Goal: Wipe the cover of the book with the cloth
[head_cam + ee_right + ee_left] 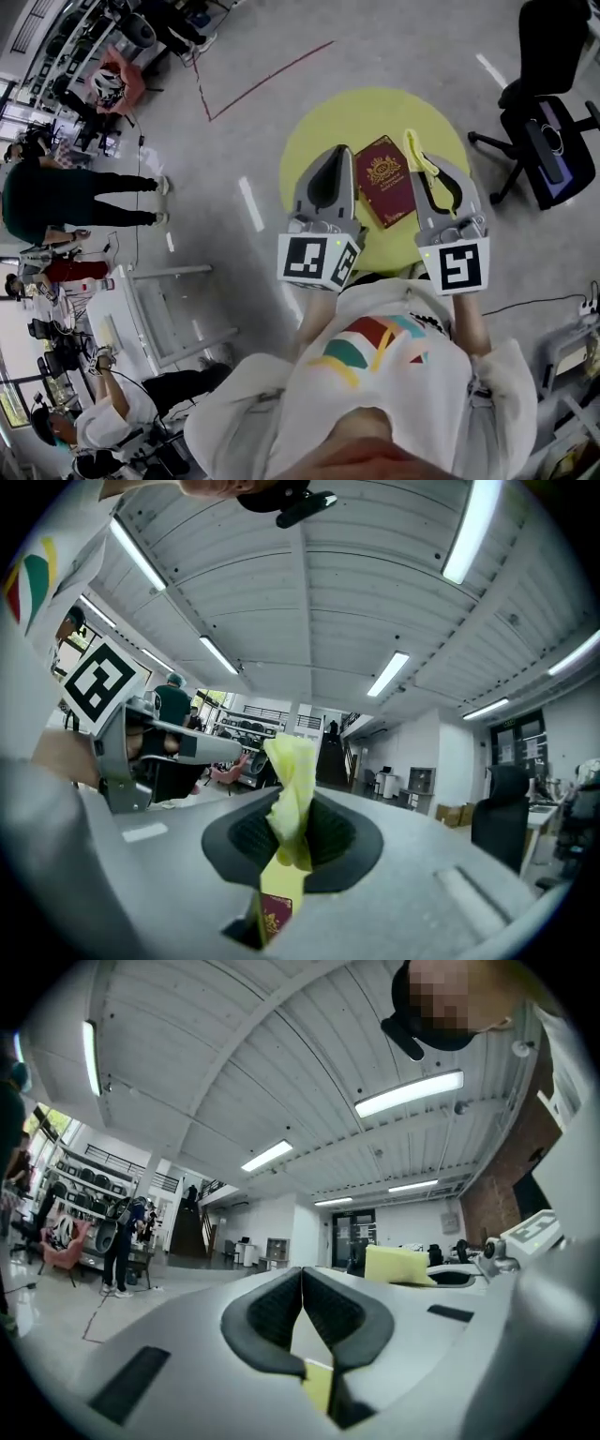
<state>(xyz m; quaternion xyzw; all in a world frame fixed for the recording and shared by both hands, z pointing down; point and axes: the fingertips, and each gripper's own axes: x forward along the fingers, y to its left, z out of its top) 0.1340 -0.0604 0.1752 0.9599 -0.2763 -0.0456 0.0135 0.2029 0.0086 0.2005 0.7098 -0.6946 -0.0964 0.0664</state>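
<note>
A dark red book (384, 178) with a gold emblem lies flat on the round yellow table (375, 117) in the head view. My left gripper (329, 152) is shut and empty, held level above the table just left of the book; its pads (281, 1309) meet with nothing between them. To the book's right, my right gripper (418, 150) is shut on a yellow cloth (416, 155), which sticks up crumpled from between the pads (292, 780). In the right gripper view a sliver of the book (275, 915) shows below the jaws. From the left gripper view the cloth (397, 1265) appears off to the right.
A black office chair (548, 141) stands right of the table. People stand and sit at the left edge (66, 192). A white metal frame (173, 309) lies on the floor at lower left. A red line (267, 80) is marked on the grey floor.
</note>
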